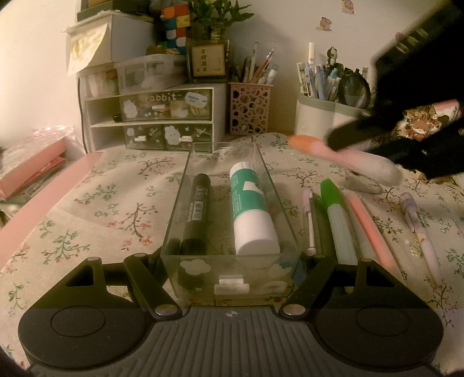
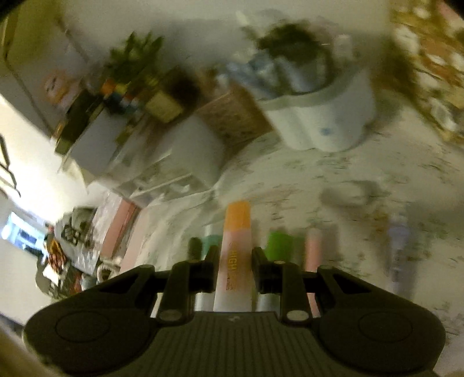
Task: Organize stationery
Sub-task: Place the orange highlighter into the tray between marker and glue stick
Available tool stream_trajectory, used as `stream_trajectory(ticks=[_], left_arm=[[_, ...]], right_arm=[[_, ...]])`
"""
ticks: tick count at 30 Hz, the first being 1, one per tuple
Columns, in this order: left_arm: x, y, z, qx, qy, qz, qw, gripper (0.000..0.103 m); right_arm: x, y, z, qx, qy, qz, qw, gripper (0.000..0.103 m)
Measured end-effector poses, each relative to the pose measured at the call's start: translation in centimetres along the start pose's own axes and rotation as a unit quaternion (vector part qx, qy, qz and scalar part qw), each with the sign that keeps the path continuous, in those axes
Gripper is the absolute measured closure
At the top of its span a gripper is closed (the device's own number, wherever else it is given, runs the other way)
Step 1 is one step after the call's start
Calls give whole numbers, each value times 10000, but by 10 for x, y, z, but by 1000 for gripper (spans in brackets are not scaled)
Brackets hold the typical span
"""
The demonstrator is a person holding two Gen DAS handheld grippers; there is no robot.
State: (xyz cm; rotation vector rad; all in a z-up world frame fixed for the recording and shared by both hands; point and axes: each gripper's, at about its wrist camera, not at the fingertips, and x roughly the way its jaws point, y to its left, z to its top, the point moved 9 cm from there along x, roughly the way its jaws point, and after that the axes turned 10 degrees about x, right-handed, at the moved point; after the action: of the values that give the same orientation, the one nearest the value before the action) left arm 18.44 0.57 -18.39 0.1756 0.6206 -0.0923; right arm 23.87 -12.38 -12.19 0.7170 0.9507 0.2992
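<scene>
A Rubik's cube (image 1: pixel 175 24) sits beside a potted plant (image 1: pixel 214 17).

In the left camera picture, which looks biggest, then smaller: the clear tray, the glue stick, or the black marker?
1. Clear tray, clearly the biggest; it holds the other two.
2. Glue stick, much fatter.
3. Black marker, thinnest. It looks about as long as the glue stick, so only thickness separates them.

The left gripper (image 1: pixel 231 262) sits low and level, its jaws spread wide on either side of the clear tray (image 1: pixel 232 203). The right gripper (image 2: pixel 234 262) (tilted, blurred in both views) is raised, jaws pressed against an orange-capped highlighter (image 2: pixel 235 255).
</scene>
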Motion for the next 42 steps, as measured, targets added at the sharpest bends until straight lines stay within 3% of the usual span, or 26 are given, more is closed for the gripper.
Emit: stream_trajectory(ticks=[11, 26, 33, 42], left_arm=[[-1, -3, 1, 19, -6, -18, 10000, 29], [-1, -4, 0, 23, -6, -16, 10000, 29], [-1, -4, 1, 31, -7, -23, 10000, 29], [-1, -4, 1, 28, -9, -23, 10000, 29]], right_arm=[[34, 53, -14, -536, 352, 97, 9979, 96], [80, 61, -36, -623, 1070, -44, 9923, 95], [73, 59, -34, -626, 981, 22, 9932, 95], [19, 26, 10, -547, 154, -171, 9982, 95]])
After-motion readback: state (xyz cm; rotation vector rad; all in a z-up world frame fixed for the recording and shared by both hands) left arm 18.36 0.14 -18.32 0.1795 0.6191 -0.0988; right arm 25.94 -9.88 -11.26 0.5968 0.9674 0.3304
